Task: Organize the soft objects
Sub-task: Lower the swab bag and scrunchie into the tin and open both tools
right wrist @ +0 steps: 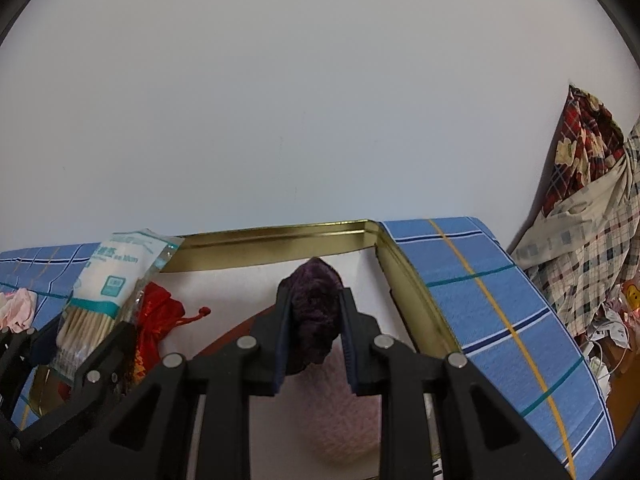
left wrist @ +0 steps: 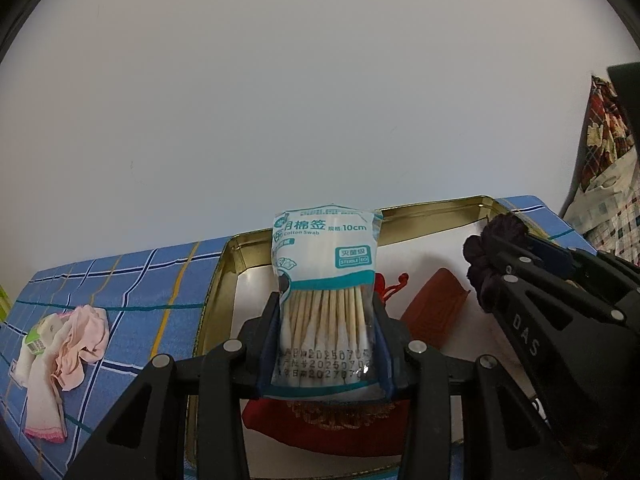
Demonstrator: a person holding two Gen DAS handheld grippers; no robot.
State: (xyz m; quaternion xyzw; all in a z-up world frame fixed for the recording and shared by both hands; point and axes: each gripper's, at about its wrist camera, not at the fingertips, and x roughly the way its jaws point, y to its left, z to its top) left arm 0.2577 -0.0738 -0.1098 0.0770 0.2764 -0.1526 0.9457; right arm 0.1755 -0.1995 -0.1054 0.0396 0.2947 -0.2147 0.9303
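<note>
The left gripper (left wrist: 326, 320) was clamped on a clear plastic packet of wooden-stemmed cotton swabs with teal printing (left wrist: 325, 280), its two black fingers pressed against the packet's sides near the lower half, the packet standing upright between them above a shallow gold-rimmed metal tin with a pale floor (left wrist: 224, 272). The right gripper (right wrist: 314, 320) was closed on a dark purple fuzzy knitted bundle (right wrist: 314, 304), held between blue-lined pads over the far right corner of the same tin (right wrist: 400, 280). Inside the tin lay a red drawstring pouch with gold trim (right wrist: 158, 316), a flat rust-red folded piece (left wrist: 434, 304) and a pale pink fluffy cloth (right wrist: 344, 400) directly beneath the right gripper. The tin sat on a blue cloth with a white, yellow and teal check pattern (left wrist: 132, 284). On that cloth, well to the left of the tin, lay a crumpled heap of pale pink and white fabric with a green-labelled tag (left wrist: 64, 344). A plain white wall (left wrist: 300, 100) filled the background. At the far right stood a pile of plaid and floral textiles in red and cream (right wrist: 592, 208).
</note>
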